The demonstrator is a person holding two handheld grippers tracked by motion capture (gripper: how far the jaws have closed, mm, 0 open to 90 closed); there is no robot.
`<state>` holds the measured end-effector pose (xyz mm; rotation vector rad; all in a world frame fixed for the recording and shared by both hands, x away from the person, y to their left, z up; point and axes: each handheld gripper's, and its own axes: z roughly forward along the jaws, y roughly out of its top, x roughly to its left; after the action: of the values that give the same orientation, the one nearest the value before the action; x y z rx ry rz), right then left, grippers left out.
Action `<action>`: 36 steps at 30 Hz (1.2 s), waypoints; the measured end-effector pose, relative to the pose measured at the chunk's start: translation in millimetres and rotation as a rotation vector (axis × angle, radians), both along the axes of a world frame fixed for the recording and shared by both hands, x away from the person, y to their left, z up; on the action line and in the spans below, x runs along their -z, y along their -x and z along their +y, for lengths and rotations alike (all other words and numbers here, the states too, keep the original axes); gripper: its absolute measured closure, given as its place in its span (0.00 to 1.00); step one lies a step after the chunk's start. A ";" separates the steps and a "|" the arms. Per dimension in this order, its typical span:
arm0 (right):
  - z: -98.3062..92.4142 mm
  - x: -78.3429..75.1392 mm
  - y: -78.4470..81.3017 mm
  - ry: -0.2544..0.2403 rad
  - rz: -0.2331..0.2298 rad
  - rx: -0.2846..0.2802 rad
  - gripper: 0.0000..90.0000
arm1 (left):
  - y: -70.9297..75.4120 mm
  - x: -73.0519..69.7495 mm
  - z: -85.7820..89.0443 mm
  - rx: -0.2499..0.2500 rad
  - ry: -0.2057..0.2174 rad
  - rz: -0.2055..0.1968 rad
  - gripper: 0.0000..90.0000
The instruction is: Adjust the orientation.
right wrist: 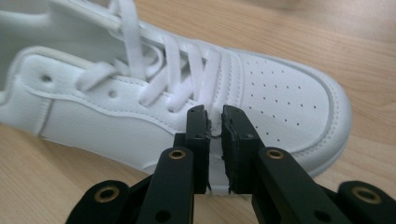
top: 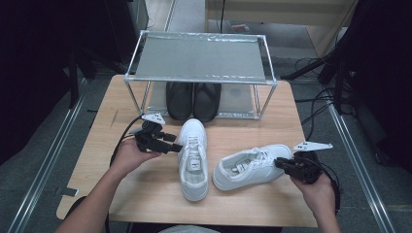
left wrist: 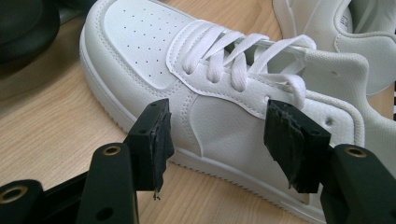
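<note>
Right claw [right wrist: 214, 119] up close: almost pressed together, w/ just a thin white sliver between the black pads. Can't tell if nipping the side of the right white lace-up sneaker [right wrist: 116, 112] or only sitting in front of it. Sneaker flat on the light wooden desk [top: 145, 194], toe toward the desk's right edge, claw low on its side b/w laces & toe.

Left claw [left wrist: 219, 126]: spread wide, pads apart along the side of the left white lace-up sneaker [left wrist: 140, 60], not squeezing it. Also flat on the desk, toe toward the silver metal shoe rack with a grey top shelf [top: 199, 58], just beside its twin.

What could go wrong, prob.:
- Tiny nip on a smooth side = weak hold. Could slip out on lifting & drop back on the desk.
- Nothing nipped at all: comes up w/ no shoe.
- Held by one side only: could tip, swing & bump the other sneaker.
- Left claw low, near the sole: squeezing there could shove the sneaker sideways instead of grabbing it.
- Pair of black shoes [top: 193, 99] already on the rack's bottom level. If going in there too, not much room: could knock them or hit the rack's bars.
</note>
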<state>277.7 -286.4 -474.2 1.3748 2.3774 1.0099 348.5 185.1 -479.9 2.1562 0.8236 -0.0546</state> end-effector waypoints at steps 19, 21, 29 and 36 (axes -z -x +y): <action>4.9 1.5 -14.5 -0.005 0.003 0.010 0.94 | 7.3 0.1 4.9 -0.010 -0.007 -0.005 0.46; 6.1 1.8 -17.5 -0.007 0.001 0.009 0.95 | 8.7 -0.2 6.3 -0.013 -0.008 -0.004 0.46; 16.3 2.1 -29.3 -0.011 -0.001 0.012 1.00 | 14.2 0.6 12.9 -0.030 -0.009 -0.007 0.46; 27.5 2.6 -39.3 -0.011 -0.009 0.011 1.00 | 19.0 0.5 17.0 -0.037 -0.002 -0.005 0.46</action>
<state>317.0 -258.9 -476.8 1.3835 2.3587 1.0247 329.5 202.1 -480.4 2.1415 0.8611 -0.0288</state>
